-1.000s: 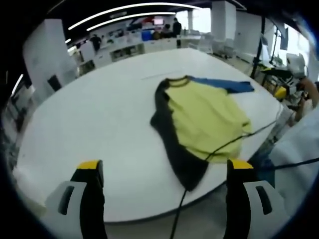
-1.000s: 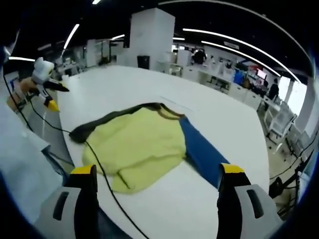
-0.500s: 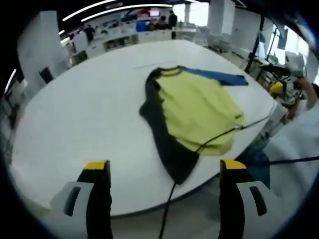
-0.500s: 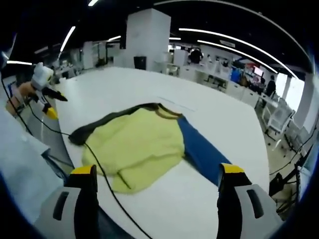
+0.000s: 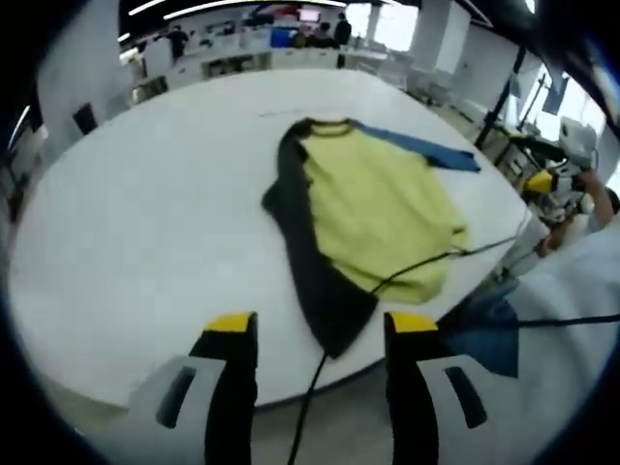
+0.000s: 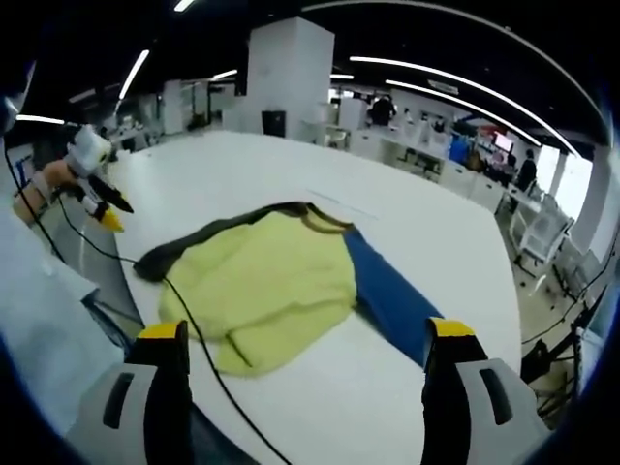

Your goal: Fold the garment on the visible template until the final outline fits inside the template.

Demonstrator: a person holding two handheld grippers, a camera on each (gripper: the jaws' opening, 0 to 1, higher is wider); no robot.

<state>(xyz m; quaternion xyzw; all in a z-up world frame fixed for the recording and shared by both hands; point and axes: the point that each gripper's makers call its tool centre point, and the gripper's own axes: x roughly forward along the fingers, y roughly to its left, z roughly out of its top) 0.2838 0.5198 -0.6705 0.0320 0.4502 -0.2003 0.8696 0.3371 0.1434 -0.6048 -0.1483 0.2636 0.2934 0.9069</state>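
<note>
So the main thing we're seeing change: the left tool (image 5: pixel 315 334) had its jaws spread wide half a second back, and now they've come in a fair bit closer together, though there's a clear gap between them and nothing in it. It's also dropped in nearer to the near end of the dark sleeve (image 5: pixel 329 325), which lies just ahead of the jaws close to the edge of the tabletop (image 5: pixel 126 223). The right tool (image 6: pixel 300 339) hasn't really budged, jaws wide apart and empty, hovering short of the blue sleeve (image 6: pixel 387 300).

The garment (image 5: pixel 373 208) itself is right where it was, lying flat on the white tabletop, yellow body with one dark sleeve and one blue one stretched out. A black cable (image 5: pixel 426 262) crosses its hem. We can't make out any template outline from these views.

Our read: no fold is done yet, and the left side looks to be lining up for a first grab at that dark sleeve
</note>
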